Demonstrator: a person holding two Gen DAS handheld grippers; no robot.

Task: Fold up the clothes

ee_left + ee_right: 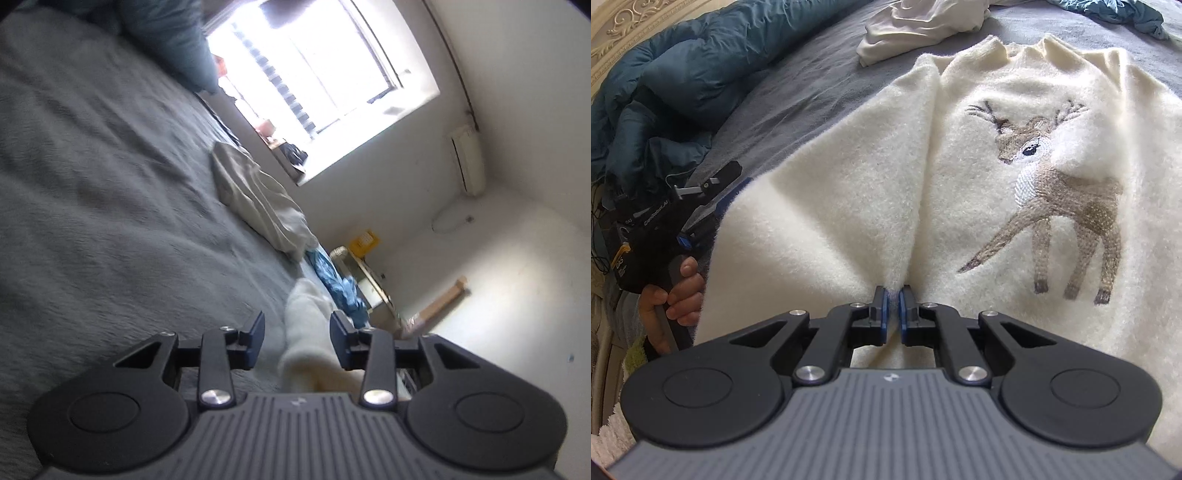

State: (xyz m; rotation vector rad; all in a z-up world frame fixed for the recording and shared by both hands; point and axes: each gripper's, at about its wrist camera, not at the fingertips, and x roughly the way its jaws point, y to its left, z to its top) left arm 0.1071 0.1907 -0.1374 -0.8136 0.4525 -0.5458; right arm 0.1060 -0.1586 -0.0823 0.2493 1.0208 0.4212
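A wide bed covered in a grey-green plush blanket (812,92) carries everything here. Spread across it, front up, lies the cream fluffy knitted sweater with an embroidered brown deer (1015,122), its collar toward the far side and its hem near the cameras. Beyond the collar sits a crumpled off-white garment (923,26), with a bunched teal-blue cloth (1126,14) next to it and a dark teal quilted duvet (701,66) heaped at the bed's edge.

The right hand-held gripper (893,295) is closed tight on a pinch of the sweater's fabric close to the hem, and creases radiate up from that pinch. The left hand-held gripper (297,325) has its jaws parted; a roll of the sweater's edge runs between them, and the pads do not look pressed on it. A hand (676,295) holds its handle at the sweater's left side.

The sweater should handle as soft, thick and light, floppy with no stiffness, and its fuzzy pile should grip well rather than slip. It will likely sag and bunch, so hold it at hem corners or shoulder seams, both layers together.
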